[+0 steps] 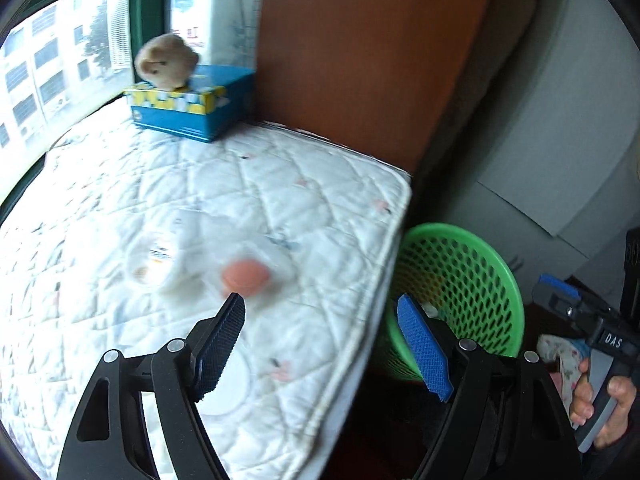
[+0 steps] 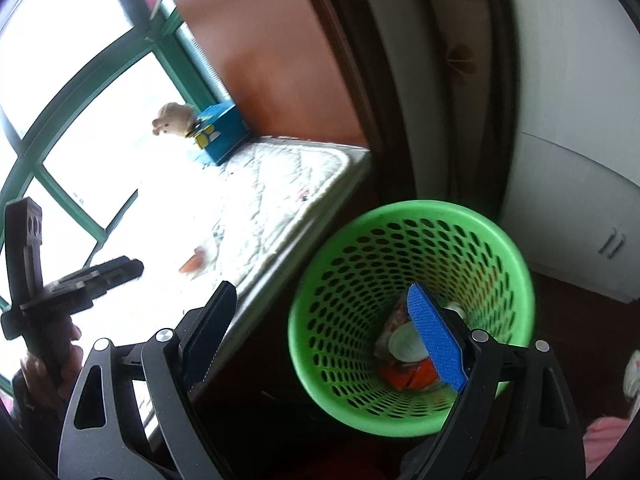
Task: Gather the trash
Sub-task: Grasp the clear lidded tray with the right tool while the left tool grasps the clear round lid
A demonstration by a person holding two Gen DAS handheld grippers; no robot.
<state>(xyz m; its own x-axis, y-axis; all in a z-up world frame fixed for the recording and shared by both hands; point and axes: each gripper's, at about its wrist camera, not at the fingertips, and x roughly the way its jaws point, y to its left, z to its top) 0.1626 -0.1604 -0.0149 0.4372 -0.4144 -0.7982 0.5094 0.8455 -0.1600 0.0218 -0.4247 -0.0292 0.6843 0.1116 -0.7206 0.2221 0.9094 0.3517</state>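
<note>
Left gripper point(image 1: 320, 344), jaws spread and empty, hovers near a blurred bottle point(image 1: 208, 264) on the mattress point(image 1: 320, 184) (likely next pickup), while the right gripper point(image 2: 324, 332), also released, hangs over the bin point(image 2: 516, 256).
</note>
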